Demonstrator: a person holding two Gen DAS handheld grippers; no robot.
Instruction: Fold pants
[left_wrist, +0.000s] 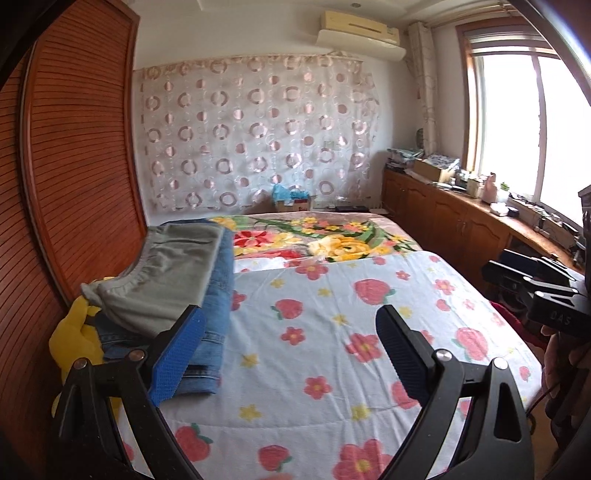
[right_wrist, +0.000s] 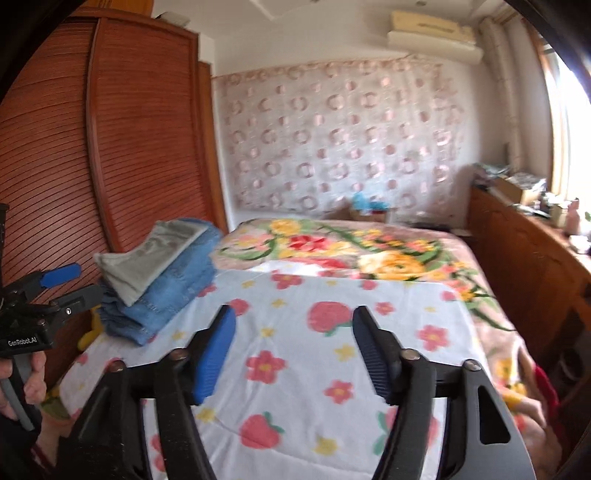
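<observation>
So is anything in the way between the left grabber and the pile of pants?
Nothing visible is. The left gripper hangs open over the strawberry quilt, and the folded pants stack sits just beside its left finger.

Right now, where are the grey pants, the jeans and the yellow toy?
grey pants (left_wrist: 173, 273), left wrist view, middle of top fold.
jeans (right_wrist: 173, 291), right wrist view, folded side.
yellow toy (left_wrist: 75, 339), left wrist view, its body.

A home bedroom, shown by a bed (left_wrist: 332, 314) under floral covers, a louvred wooden wardrobe (left_wrist: 74, 147), a wall air conditioner (left_wrist: 360, 31), and a cluttered windowside cabinet (left_wrist: 443, 214).
</observation>
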